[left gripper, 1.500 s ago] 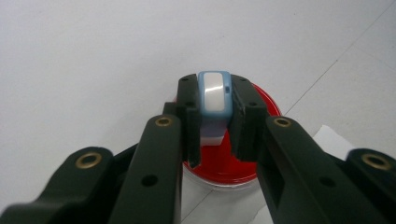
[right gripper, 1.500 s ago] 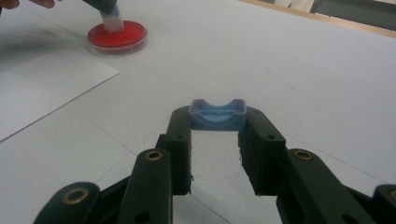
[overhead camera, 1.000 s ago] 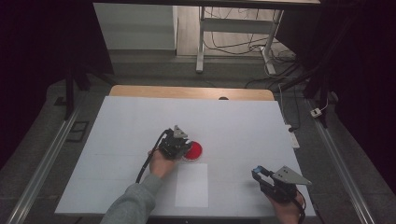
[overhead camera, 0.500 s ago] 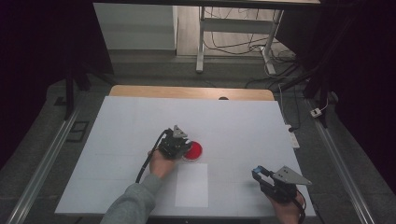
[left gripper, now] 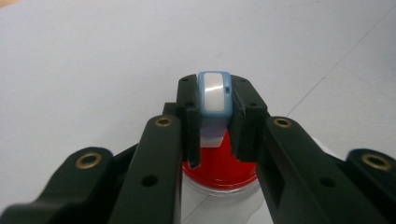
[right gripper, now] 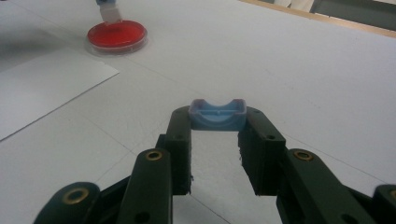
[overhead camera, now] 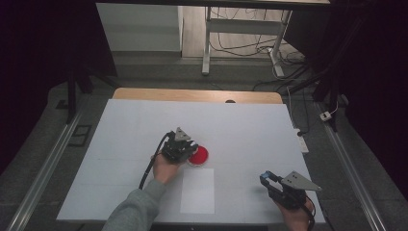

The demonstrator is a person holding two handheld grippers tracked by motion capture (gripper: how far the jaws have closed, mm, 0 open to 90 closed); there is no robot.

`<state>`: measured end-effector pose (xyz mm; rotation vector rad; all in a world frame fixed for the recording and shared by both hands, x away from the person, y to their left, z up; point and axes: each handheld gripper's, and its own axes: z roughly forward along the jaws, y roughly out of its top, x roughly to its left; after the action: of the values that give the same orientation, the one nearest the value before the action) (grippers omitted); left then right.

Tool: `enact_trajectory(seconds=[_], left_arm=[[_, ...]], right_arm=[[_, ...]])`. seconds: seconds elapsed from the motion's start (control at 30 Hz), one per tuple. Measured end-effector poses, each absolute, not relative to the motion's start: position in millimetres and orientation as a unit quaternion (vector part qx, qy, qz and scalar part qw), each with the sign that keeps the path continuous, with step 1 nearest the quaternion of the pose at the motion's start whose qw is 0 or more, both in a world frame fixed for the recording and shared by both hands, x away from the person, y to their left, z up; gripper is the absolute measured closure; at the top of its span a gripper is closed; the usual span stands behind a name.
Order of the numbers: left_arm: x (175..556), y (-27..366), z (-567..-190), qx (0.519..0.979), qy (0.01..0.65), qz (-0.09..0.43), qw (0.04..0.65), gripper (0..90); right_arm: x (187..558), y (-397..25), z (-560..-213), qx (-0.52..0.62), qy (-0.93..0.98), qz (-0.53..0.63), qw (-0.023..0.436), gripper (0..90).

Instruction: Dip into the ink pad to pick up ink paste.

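Gripping unlabelled blue-and-white piece [left gripper: 214,97] — red dish [left gripper: 219,167] beneath

A round dish [overhead camera: 198,155] sits mid-table [overhead camera: 250,130], a paper sheet [overhead camera: 197,190] just nearer, the left gripper [overhead camera: 185,146] at the dish's left edge.

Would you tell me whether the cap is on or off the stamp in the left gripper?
Off. The left gripper is shut on the stamp over the red dish, while the right gripper holds the blue cap apart.
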<state>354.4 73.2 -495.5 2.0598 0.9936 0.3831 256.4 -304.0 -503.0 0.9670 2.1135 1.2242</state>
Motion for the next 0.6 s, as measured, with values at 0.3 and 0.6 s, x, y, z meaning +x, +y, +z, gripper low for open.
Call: enact_trajectory(seconds=[0.3, 0.6], left_arm=[[350, 78, -490, 0.81, 0.388, 0.142, 0.416, 75.7], [336, 87, -479, 0.8, 0.377, 0.129, 0.449, 75.7]], right_arm=[[256, -304, -503, 0.357, 0.778, 0.45, 0.255, 65.1], [256, -304, -503, 0.357, 0.778, 0.451, 0.254, 65.1]])
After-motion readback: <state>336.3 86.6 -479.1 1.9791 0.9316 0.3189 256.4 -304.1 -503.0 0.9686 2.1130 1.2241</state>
